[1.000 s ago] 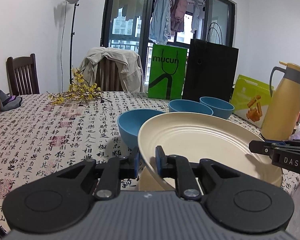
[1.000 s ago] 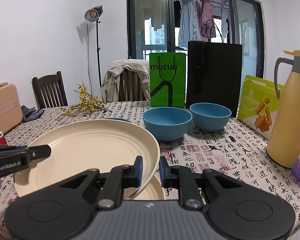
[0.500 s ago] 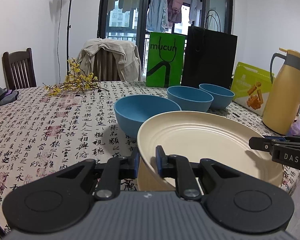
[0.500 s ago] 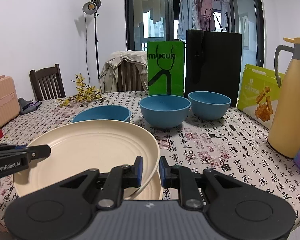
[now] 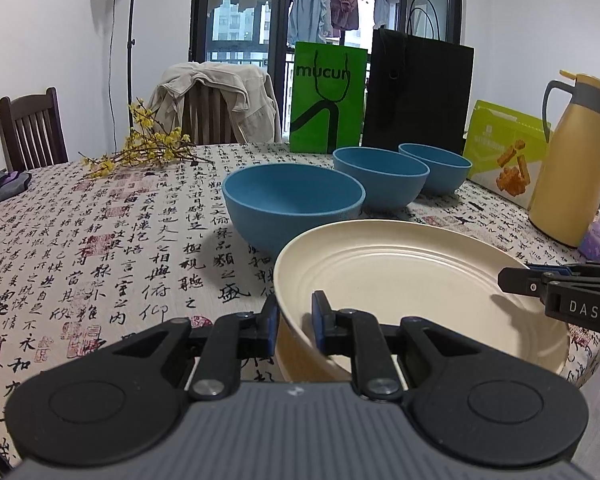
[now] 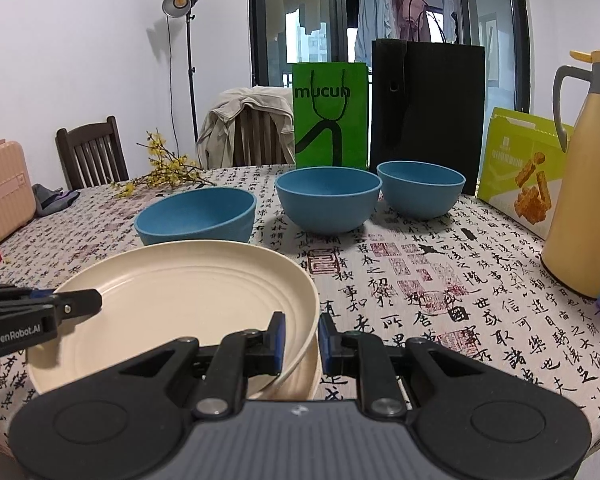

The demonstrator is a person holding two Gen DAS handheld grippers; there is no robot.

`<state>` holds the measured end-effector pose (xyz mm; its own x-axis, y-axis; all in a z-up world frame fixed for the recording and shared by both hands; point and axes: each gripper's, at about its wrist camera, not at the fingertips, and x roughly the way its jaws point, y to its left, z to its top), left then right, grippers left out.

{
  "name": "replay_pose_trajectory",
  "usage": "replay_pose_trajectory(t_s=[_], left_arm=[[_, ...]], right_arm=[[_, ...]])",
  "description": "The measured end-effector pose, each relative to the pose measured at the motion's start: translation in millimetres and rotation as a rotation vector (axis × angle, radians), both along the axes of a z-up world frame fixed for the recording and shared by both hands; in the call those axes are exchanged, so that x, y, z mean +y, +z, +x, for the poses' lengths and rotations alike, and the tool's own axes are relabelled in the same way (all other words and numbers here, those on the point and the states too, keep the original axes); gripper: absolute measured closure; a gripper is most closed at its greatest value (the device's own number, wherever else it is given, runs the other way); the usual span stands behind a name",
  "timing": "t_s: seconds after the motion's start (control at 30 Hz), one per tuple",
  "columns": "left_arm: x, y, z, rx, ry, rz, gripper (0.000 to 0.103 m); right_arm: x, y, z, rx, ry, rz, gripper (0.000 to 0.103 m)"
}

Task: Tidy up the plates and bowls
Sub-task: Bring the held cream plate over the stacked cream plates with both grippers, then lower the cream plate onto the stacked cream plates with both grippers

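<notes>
Cream round ribbed plate (image 5: 412, 280), clamped at 9 and 3 o'clock by left gripper (image 5: 294, 322) and right gripper (image 6: 302, 340), hung above another cream plate (image 6: 300, 380); uneven release risked sliding.

The right gripper (image 6: 300, 340) pinches the rim of a round cream ribbed plate (image 6: 172, 300) before three blue bowls (image 6: 328, 198).

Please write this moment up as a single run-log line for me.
left gripper: shut on cream plate | right gripper: shut on same plate, opposite rim | beneath: another cream plate | blue bowls: three, unstacked
</notes>
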<state>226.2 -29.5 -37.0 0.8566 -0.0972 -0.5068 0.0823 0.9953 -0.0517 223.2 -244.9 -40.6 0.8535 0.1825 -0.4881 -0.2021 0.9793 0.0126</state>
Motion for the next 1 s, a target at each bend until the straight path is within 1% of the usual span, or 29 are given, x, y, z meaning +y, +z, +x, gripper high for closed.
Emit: replay_pose_trajectory(t_s=[0.17, 0.4, 0.6, 0.77, 1.0], left_arm=[[-1.3, -3.8, 0.7, 0.001, -0.006, 0.009, 0.086], [-5.0, -9.3, 0.8, -0.018, -0.008, 0.043, 0.086], [-10.8, -13.5, -0.5, -0.040, -0.011, 0.090, 0.085], [-16.8, -17.0, -0.7, -0.053, -0.010, 0.143, 0.084], [-22.6, -22.5, -1.1, -0.055, -0.012, 0.211, 0.083]], right_arm=[[0.8, -4.9, -0.1, -0.004, 0.001, -0.018, 0.086], [4.0, -12.1, 0.4, -0.011, 0.001, -0.051, 0.086], [8.7, -18.6, 0.7, -0.021, -0.004, -0.096, 0.086], [12.5, -21.9, -0.8, -0.034, -0.003, -0.129, 0.086], [14.5, -25.7, -1.8, -0.035, -0.002, -0.146, 0.086]])
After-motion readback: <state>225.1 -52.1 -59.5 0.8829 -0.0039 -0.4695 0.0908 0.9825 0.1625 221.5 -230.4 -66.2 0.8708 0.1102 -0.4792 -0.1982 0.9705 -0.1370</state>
